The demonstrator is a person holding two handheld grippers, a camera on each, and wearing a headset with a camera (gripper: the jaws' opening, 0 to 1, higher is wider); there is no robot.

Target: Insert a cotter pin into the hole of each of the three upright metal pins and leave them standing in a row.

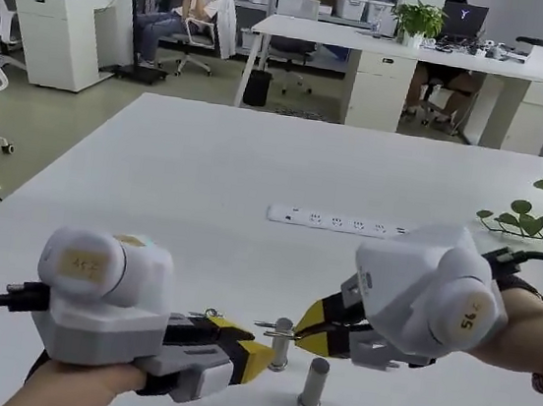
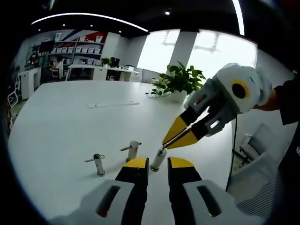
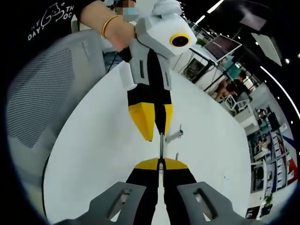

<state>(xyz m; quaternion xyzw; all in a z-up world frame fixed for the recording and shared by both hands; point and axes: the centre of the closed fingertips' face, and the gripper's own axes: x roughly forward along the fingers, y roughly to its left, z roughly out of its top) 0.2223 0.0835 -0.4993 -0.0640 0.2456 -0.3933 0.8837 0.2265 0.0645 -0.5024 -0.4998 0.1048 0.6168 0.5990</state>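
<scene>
The right claw is clenched on a thin silver wire cotter pin, which sticks straight out past its yellow tips. The pin's free end reaches the top of a short grey upright metal pin. That post stands right at the parted tips of the left claw; I cannot tell whether they squeeze it. Left of those tips, on the white table, stand two more grey posts, each with a cotter through it.
</scene>
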